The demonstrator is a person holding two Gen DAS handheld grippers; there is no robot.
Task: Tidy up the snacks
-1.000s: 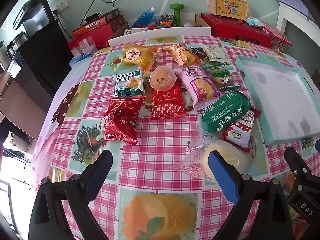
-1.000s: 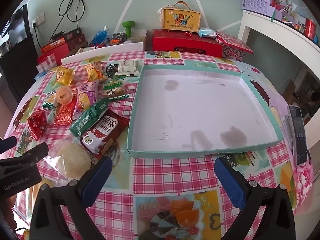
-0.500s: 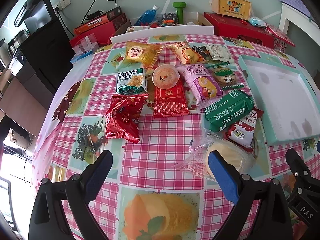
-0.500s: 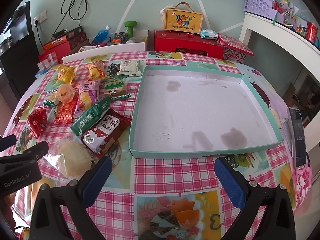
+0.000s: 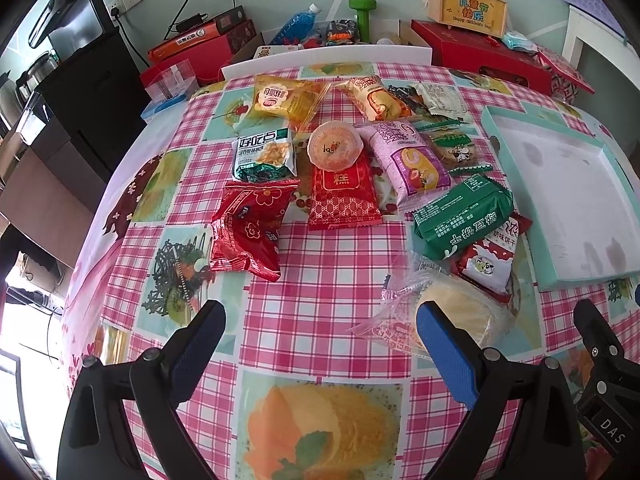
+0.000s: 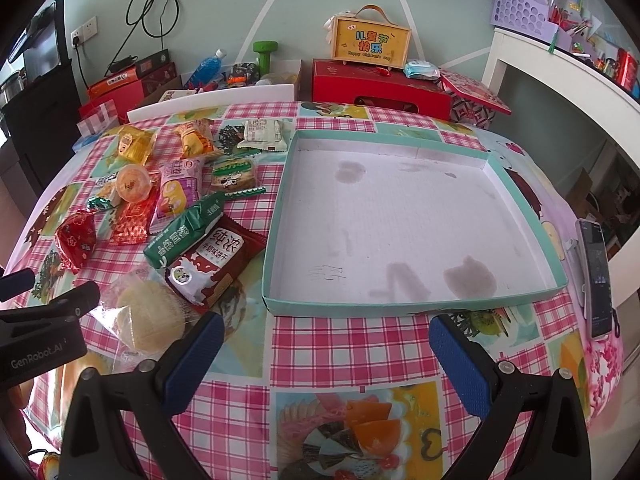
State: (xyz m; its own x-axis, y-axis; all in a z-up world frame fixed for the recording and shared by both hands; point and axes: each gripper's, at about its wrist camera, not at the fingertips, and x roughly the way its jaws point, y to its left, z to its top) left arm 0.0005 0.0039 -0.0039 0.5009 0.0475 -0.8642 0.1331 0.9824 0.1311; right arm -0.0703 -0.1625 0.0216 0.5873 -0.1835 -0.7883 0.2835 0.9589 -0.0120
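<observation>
Worktop under a pink checked cloth is carrying everything. Teal-rimmed tray is sitting on the right half, white floor bare but stained. Snacks are lying in a loose cluster just left of the tray.

Green packet is resting across the dark red milk-biscuit packet, both near the tray's left wall. Pink packet, red patterned sachet and crumpled red bag are lying further left; an orange jelly cup is overlapping the sachet's top edge. Clear bag with a pale round cake is lying nearest the tools.

Left tool is hovering with its 2 fingers spread wide, holding nothing, the right finger in front of the cake bag. Right tool is also spread wide, gripping nothing, hovering before the tray's near wall.
</observation>
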